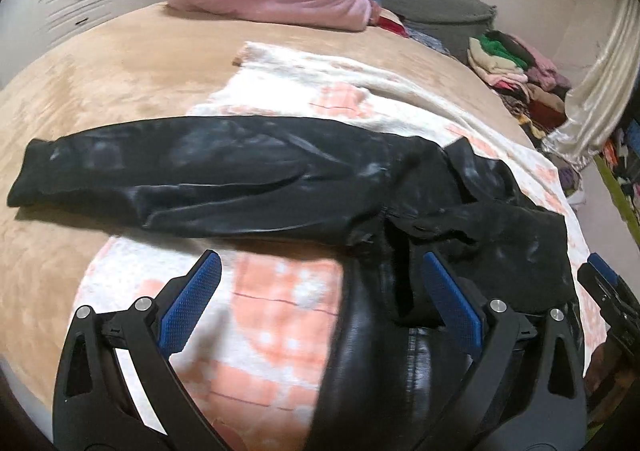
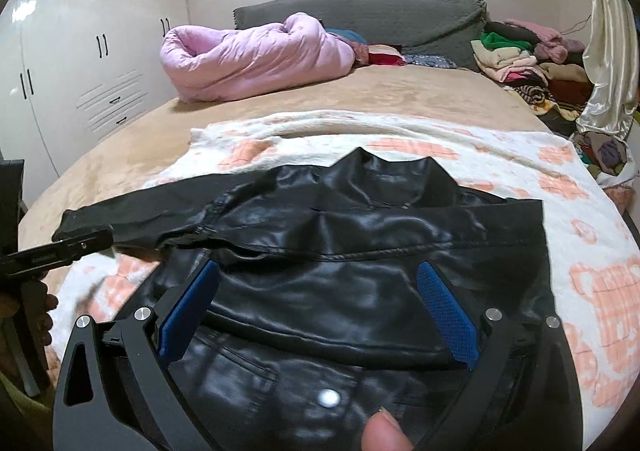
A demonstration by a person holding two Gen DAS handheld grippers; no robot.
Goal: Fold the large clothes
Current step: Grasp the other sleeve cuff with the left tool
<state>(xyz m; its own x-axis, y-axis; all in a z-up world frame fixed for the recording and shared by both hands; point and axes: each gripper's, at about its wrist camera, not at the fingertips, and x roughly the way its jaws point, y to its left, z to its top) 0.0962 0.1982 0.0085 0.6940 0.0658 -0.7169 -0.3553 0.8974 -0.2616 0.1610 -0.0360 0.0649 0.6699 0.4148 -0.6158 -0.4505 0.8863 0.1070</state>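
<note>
Bed [image 2: 360, 99]: black jacket [image 2: 340, 251] under both grippers' open fingers [image 2: 188, 311], ungripped.

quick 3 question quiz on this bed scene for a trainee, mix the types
1. True or false: the left gripper is clamped on the black jacket.
2. The jacket's stretched-out sleeve points to which side in the right wrist view: A left, B right?
3. Fill in: the bundle near the headboard is a ____ quilt.

Key: 1 false, its jaws stand wide open; 2 A; 3 pink.
</note>
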